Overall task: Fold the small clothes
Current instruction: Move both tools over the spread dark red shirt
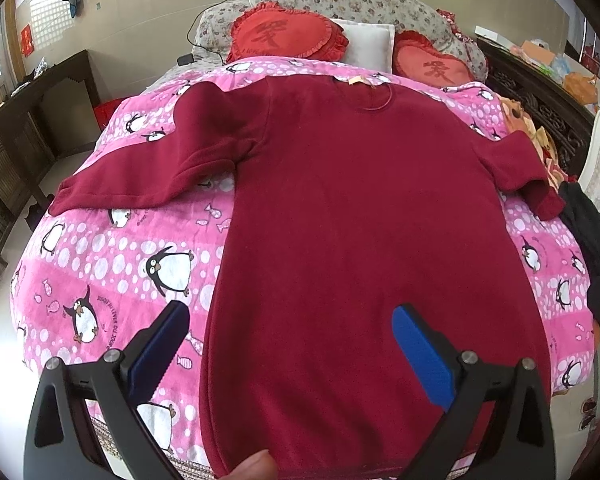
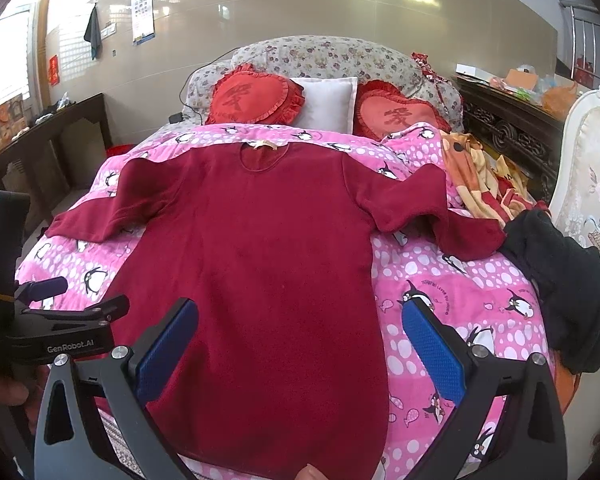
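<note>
A dark red long-sleeved top (image 1: 340, 220) lies flat on the pink penguin bedspread (image 1: 100, 264), neck toward the pillows, both sleeves spread out. It also shows in the right wrist view (image 2: 260, 264). My left gripper (image 1: 290, 320) is open and empty, hovering above the top's lower left part near the hem. My right gripper (image 2: 300, 320) is open and empty, above the top's lower right edge. The left gripper's body (image 2: 52, 328) shows at the left of the right wrist view.
Two red heart cushions (image 2: 256, 98) and a white pillow (image 2: 328, 100) lie at the bed's head. A black garment (image 2: 564, 280) and an orange patterned blanket (image 2: 480, 184) lie at the right edge. Dark wooden furniture (image 1: 32, 128) stands left, a carved cabinet (image 2: 512, 132) and white chair (image 2: 592, 184) right.
</note>
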